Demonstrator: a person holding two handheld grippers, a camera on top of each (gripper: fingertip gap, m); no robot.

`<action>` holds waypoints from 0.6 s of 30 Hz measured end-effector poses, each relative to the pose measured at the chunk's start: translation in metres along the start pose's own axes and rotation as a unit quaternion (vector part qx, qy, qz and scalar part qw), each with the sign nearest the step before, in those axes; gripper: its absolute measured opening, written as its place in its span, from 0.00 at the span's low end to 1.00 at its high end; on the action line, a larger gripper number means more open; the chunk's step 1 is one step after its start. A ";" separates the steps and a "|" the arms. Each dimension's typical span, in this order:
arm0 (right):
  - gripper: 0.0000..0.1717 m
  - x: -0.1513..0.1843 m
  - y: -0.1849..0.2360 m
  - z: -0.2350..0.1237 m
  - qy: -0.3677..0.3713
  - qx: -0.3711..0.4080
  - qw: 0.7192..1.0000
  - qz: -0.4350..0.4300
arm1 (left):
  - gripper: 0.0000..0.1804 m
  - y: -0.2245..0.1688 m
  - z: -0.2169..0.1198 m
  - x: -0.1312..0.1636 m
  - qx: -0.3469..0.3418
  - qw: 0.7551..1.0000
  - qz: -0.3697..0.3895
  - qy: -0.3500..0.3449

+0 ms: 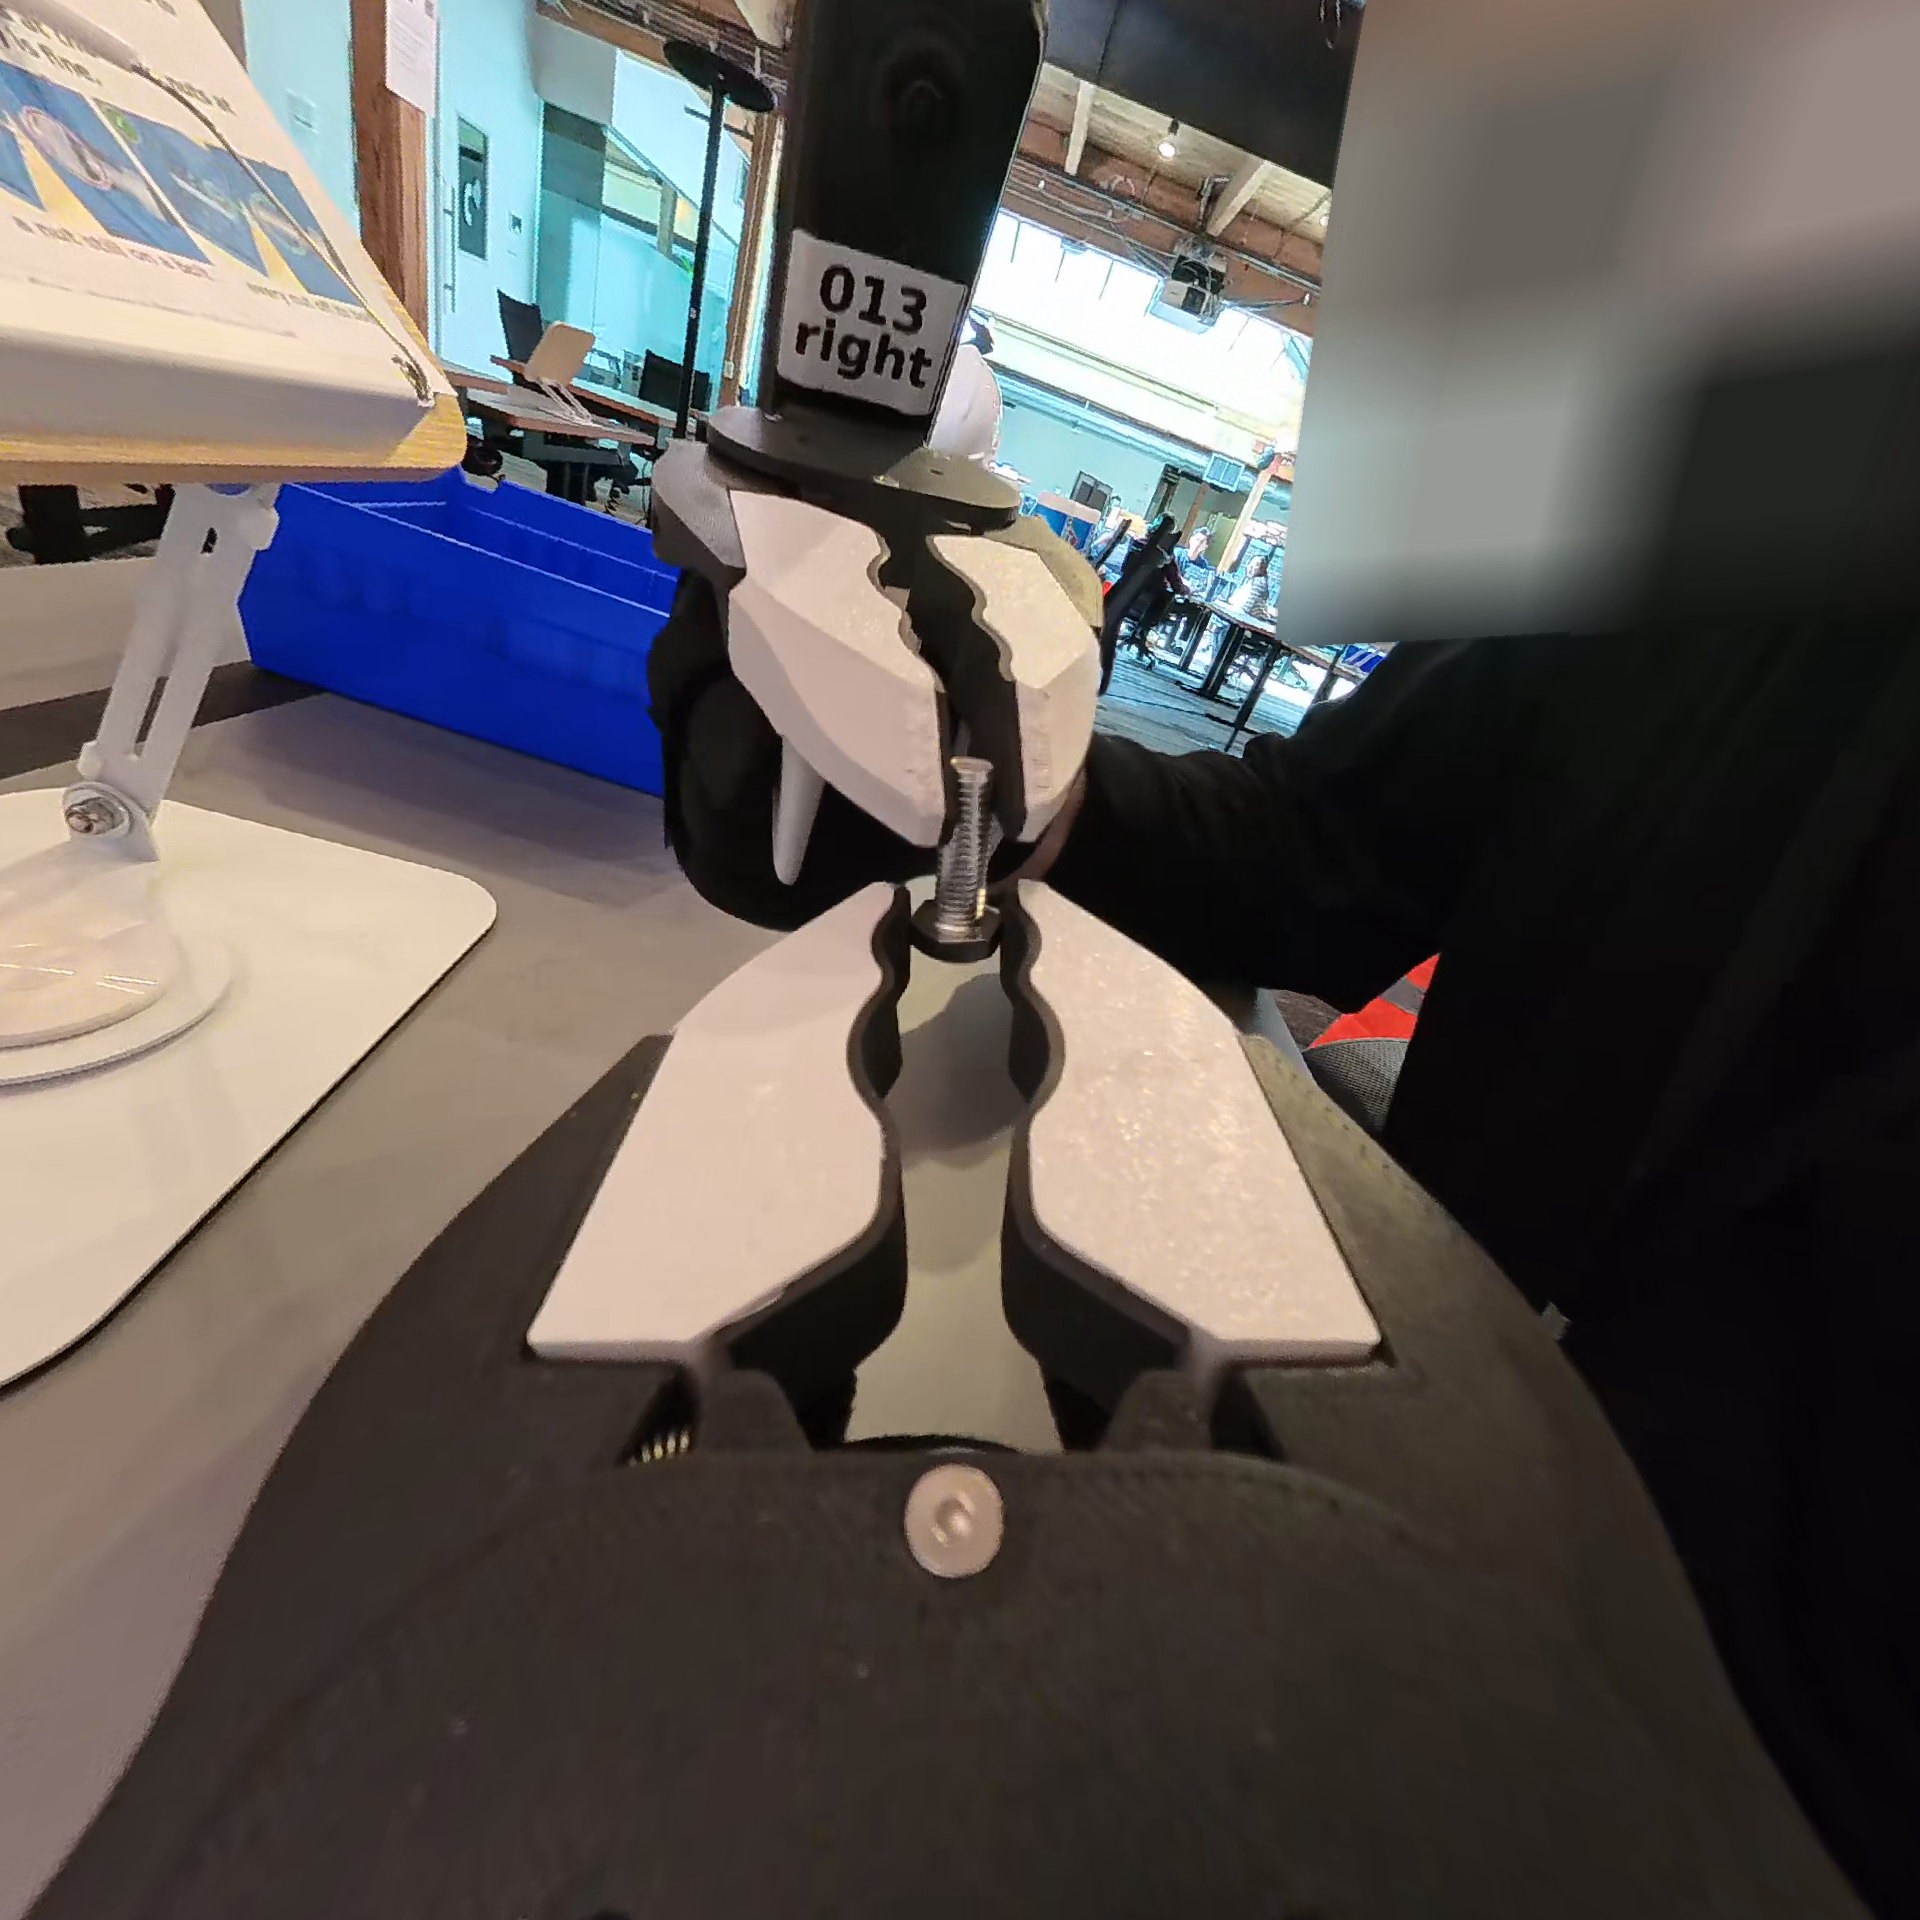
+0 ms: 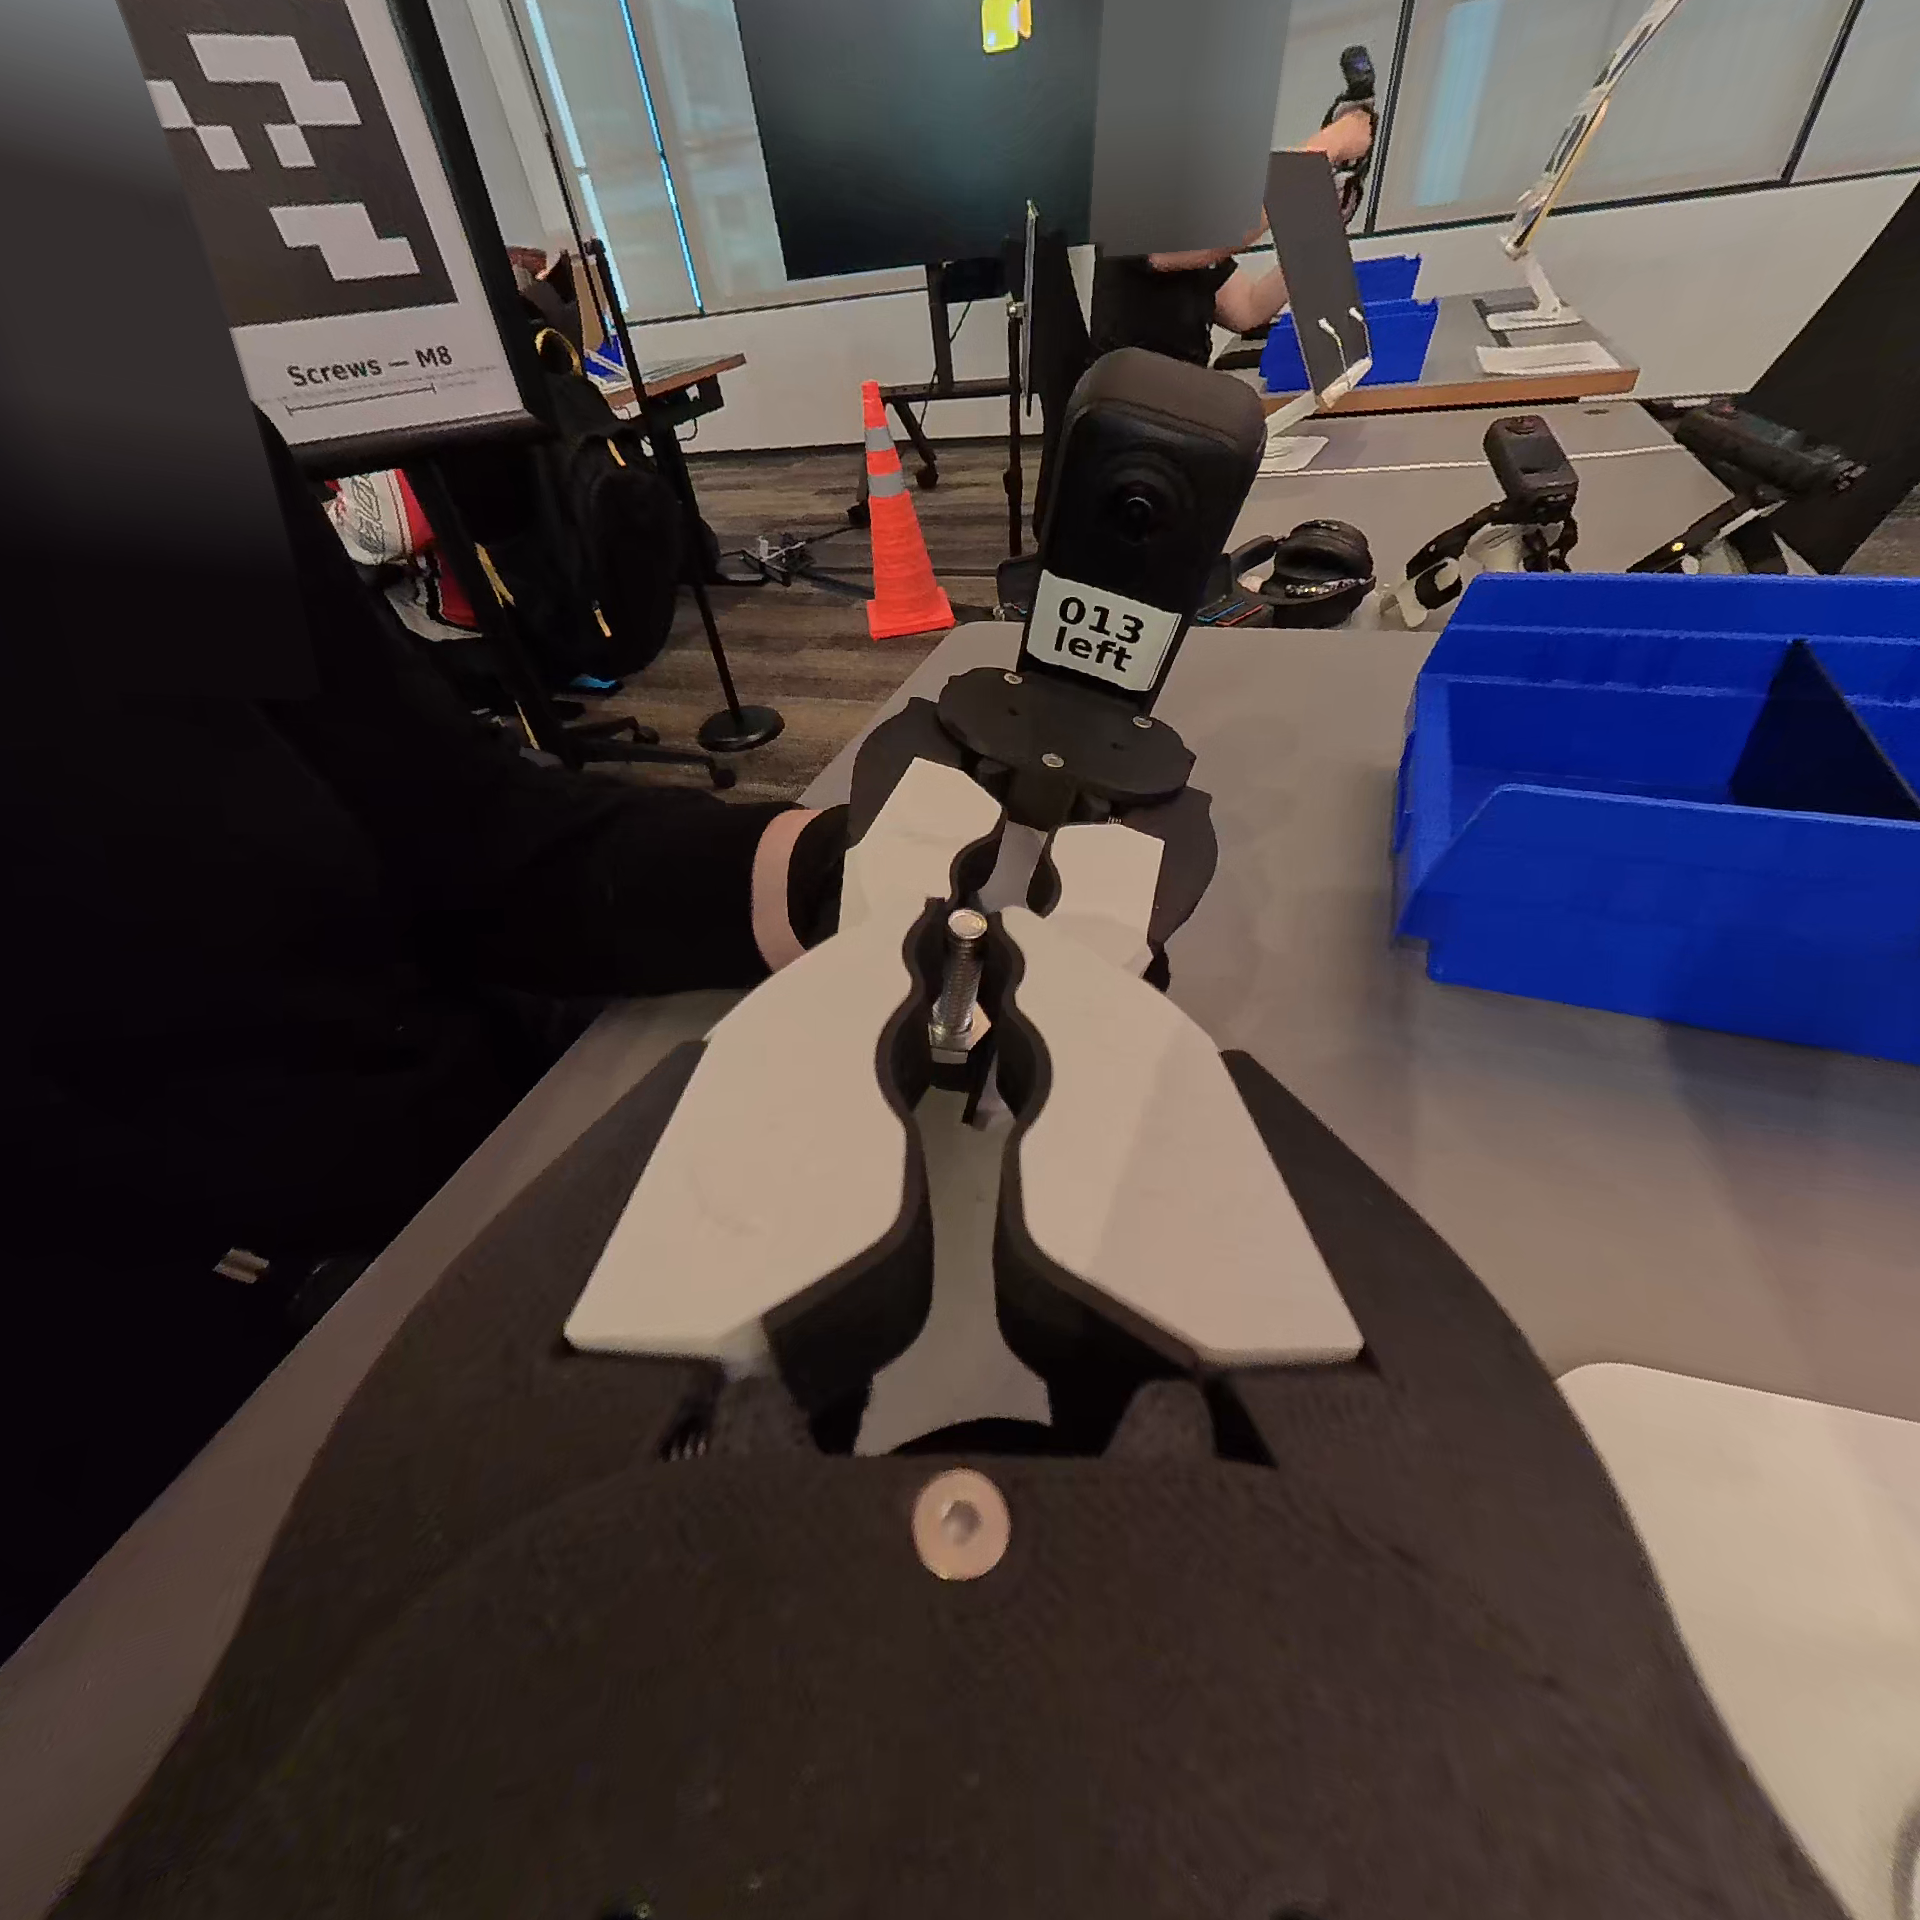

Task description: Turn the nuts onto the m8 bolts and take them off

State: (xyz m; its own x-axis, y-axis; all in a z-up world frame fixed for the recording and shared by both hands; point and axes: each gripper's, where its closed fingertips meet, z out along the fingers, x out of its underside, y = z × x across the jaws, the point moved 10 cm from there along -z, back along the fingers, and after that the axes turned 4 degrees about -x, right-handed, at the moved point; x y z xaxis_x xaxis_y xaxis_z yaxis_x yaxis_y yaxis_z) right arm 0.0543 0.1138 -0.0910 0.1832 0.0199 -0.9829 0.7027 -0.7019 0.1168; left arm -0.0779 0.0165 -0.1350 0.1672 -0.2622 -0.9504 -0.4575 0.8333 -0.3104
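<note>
Biggest risk we see right now is the silver threaded steel bolt (image 1: 961, 831) twisting in its grip instead of the dark hex nut (image 1: 954, 933) turning on the threads. Our right tongs (image 2: 961, 1023) are clamped on the bolt, and a round threaded shank looks like something that could spin or tilt between the pads if we crank too hard. Second worry: our left tongs (image 1: 954, 935) are closed on the nut right at the very tips, so only a little pad is on the flats; we reckon a bit of sideways pull could make the nut pop out or round off the grip. If the two tools drift out of line, the nut could bind on the threads too. As for where everything sits: the nut is on the bolt, held up in the air above the grey surface (image 1: 582, 987), between the two tongs, which meet tip to tip. In the left wrist view the bolt runs from the nut up into the far tongs. The blue plastic bin (image 2: 1662, 831) sits off to the right in the right wrist view, well apart from all this.
</note>
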 end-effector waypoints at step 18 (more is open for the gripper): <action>0.19 0.062 0.003 -0.018 0.314 0.078 0.946 -0.011 | 0.09 0.003 -0.032 0.005 -0.093 0.990 0.064 0.091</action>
State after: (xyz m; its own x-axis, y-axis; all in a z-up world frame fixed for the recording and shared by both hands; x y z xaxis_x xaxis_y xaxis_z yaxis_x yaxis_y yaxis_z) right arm 0.0806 0.1256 -0.1494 0.5768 0.4204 -0.7005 0.6102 -0.7917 0.0273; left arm -0.1062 0.0018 -0.1412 -0.0540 -0.2574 -0.9648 -0.6197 0.7662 -0.1697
